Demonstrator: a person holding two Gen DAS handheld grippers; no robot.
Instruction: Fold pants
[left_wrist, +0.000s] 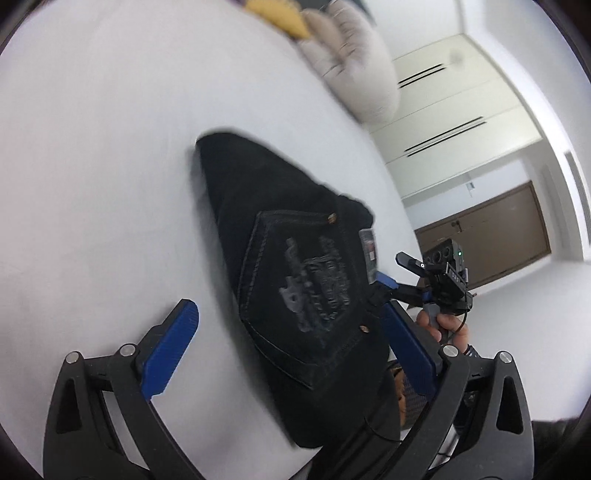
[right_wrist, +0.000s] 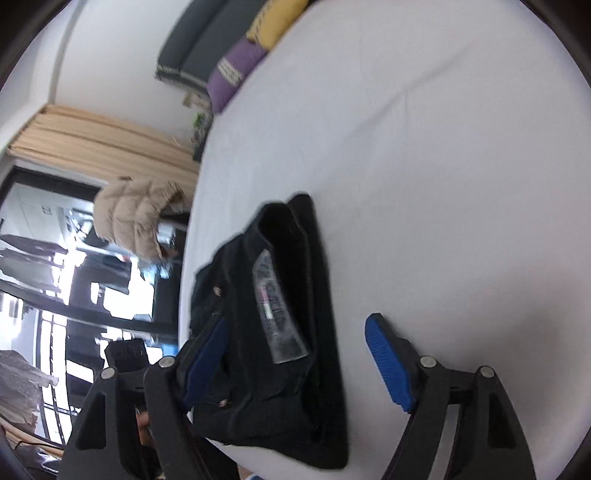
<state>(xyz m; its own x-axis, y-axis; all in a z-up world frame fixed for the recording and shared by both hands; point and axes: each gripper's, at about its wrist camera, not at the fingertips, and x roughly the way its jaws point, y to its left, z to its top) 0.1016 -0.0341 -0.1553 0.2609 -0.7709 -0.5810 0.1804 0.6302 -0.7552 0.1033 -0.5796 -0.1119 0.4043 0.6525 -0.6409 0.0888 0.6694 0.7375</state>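
Left wrist | pants (left_wrist: 295, 280) folded at bed (left_wrist: 92, 166) edge | open sheet beyond

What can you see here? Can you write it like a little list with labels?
Clothes: black pants, folded into a bundle
Where: on the white bed sheet, near its edge
Top side: back pocket with stitched design
Label: waistband tag
Left hand-held gripper: open, pants between its blue pads, not pinched
Right hand-held gripper: open, not pinching
Nearby: beige puffy jacket, yellow cushion, purple cushion

White-sheeted bed (right_wrist: 424, 147) with folded black pants (right_wrist: 291, 332), cushions at far edge.
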